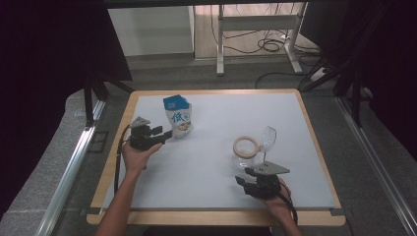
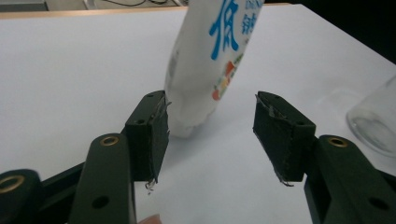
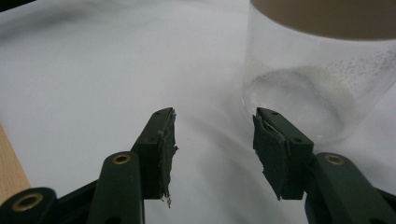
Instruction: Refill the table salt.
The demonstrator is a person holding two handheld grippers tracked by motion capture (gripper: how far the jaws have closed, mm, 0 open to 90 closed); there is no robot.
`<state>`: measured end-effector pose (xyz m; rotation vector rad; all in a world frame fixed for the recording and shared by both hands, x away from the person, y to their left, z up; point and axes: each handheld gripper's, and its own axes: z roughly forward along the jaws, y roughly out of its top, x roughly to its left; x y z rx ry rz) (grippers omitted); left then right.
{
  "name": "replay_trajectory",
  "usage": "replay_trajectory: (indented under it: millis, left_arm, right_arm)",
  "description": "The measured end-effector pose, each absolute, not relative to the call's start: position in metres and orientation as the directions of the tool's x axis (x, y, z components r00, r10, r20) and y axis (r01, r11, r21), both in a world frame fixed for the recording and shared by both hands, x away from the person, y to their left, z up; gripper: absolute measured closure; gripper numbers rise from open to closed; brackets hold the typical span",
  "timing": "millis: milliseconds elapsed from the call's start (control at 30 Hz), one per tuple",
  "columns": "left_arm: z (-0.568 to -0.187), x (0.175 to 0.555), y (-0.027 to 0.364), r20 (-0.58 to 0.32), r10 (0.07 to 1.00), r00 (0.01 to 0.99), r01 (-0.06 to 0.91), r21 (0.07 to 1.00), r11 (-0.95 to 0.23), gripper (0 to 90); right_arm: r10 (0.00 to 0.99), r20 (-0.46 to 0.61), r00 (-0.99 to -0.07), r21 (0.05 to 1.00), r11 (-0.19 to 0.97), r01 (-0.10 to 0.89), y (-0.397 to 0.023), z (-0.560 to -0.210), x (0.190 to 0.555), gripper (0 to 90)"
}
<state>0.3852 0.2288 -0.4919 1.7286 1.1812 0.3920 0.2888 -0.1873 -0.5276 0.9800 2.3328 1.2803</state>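
With both claws standing apart, your left gripper (image 2: 210,135) is nearing the soft, light pouch (image 2: 210,60); pinch its lower body gently beside the glass jar (image 1: 246,153).

High cam overhead; tongs cams close, share table (image 1: 206,162).

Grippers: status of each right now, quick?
Left gripper: open, holding nothing; white pouch stands just ahead between the jaws, untouched.
Right gripper: open, holding nothing; glass jar just beyond its jaw.
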Motion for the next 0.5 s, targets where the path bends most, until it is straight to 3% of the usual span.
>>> replay_trajectory:
  millis: [500]
  left_arm:
    - [-0.474, 0.412, 0.225, -0.225, 0.844, 0.486, 0.498, 0.866, -0.056, 45.8]
  right_arm:
    - [0.702, 0.060, -0.709, 0.831, 0.358, 0.425, -0.190, -0.527, 0.288, 48.2]
